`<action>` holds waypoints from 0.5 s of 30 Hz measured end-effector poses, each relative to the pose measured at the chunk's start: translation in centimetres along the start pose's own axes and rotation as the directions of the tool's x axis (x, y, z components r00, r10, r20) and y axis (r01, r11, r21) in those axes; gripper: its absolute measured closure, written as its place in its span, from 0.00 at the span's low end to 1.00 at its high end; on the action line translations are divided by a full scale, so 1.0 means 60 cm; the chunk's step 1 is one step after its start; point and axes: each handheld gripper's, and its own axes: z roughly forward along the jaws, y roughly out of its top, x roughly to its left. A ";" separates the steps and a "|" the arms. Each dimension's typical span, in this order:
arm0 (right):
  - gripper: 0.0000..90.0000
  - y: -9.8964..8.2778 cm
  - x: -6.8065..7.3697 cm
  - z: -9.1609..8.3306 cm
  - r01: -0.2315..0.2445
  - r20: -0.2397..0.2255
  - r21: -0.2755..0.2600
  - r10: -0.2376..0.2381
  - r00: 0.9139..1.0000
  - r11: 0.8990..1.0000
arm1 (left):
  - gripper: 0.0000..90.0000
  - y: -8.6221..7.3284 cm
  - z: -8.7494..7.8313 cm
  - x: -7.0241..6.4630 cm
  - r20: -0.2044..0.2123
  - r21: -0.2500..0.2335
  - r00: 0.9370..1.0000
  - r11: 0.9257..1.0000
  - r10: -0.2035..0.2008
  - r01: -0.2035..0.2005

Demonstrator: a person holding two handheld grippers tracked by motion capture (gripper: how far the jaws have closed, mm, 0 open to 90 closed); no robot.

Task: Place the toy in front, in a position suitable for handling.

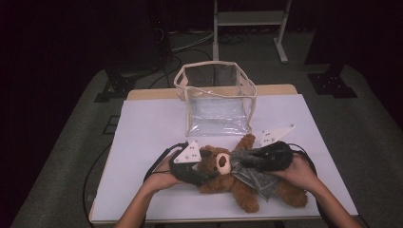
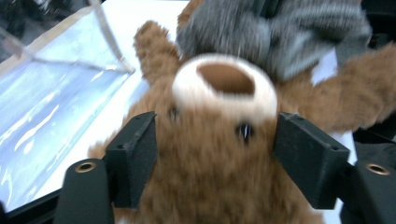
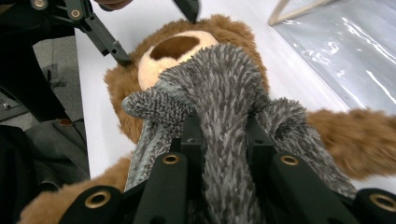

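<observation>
Teddy bear (image 1: 228,175) on its back at the near edge of the white table (image 1: 142,137), both grippers on it
Left gripper (image 2: 215,154) jaws straddle the bear's head, pads not clearly pressing; right gripper (image 3: 224,135) clamps grey cloth (image 3: 224,88) on its chest; clear bag (image 1: 216,97) stands just behind

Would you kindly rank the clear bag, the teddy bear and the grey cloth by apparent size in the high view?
1. teddy bear and clear bag: too alike to rank; the bag lies farther off.
2. grey cloth: smallest.
</observation>
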 end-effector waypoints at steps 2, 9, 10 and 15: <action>0.83 0.001 0.007 0.006 0.014 -0.007 0.000 -0.014 1.000 1.000 | 0.32 0.005 0.009 -0.001 0.014 0.029 1.000 0.999 0.022 -0.022; 0.83 -0.010 -0.007 -0.025 0.005 0.044 -0.043 -0.003 0.999 0.999 | 0.35 -0.005 0.016 -0.007 0.056 0.055 0.998 0.998 0.021 -0.024; 0.83 -0.011 -0.015 -0.031 -0.004 0.065 -0.045 0.007 0.998 0.999 | 0.36 -0.005 0.014 -0.009 0.062 0.060 0.998 0.998 0.027 -0.030; 0.82 -0.022 -0.049 -0.038 -0.078 0.087 -0.063 0.084 0.993 0.995 | 0.36 -0.005 0.004 -0.013 0.075 0.066 0.996 0.996 0.048 -0.053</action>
